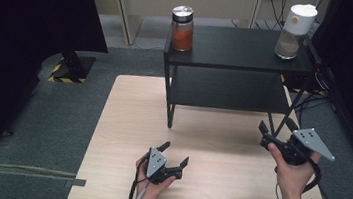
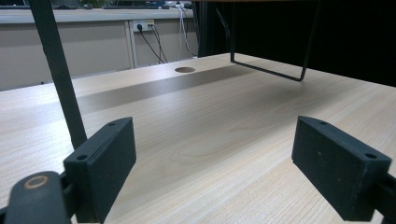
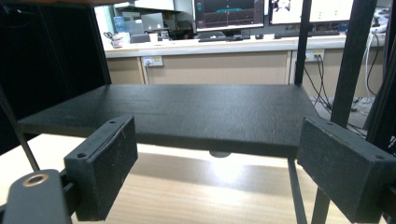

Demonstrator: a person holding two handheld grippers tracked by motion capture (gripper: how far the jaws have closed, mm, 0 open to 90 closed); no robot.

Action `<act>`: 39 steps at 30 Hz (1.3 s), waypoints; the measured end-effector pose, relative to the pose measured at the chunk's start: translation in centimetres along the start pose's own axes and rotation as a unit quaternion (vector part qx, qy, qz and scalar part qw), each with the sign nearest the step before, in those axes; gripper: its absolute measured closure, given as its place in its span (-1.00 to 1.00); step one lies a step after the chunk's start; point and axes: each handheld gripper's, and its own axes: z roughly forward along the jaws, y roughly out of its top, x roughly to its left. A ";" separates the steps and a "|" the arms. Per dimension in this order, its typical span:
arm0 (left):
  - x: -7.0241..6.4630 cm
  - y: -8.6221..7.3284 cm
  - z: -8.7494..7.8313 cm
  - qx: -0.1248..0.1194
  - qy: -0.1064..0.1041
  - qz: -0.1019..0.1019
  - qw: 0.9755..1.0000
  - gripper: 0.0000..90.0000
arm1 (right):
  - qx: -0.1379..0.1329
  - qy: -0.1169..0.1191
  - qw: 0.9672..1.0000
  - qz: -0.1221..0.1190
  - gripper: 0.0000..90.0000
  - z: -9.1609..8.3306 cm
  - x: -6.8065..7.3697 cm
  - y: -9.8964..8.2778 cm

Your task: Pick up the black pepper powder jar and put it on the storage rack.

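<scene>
Gaping jaws, both empty | left gripper (image 1: pixel 176 156) | right gripper (image 1: pixel 276 128)

Pale matt wood table (image 1: pixel 126 124); black matt shelf (image 1: pixel 240 49).

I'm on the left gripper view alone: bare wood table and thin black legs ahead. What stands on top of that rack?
Observer: Two jars on the top shelf: an orange-filled jar at its left end and a white-lidded jar at its right end.
Operator: Where's the right claw?
Observer: The right claw is beside the rack's right legs, jaws open, nothing between them.
Operator: Anything on the lower shelf?
Observer: No. The right gripper view looks straight along the lower shelf, and it is bare.
</scene>
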 end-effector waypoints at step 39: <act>-0.1 0.0 0.0 -0.001 0.001 0.003 1.000 -0.71 | 0.053 0.018 0.998 0.018 -0.72 -0.5 -0.8 -6.9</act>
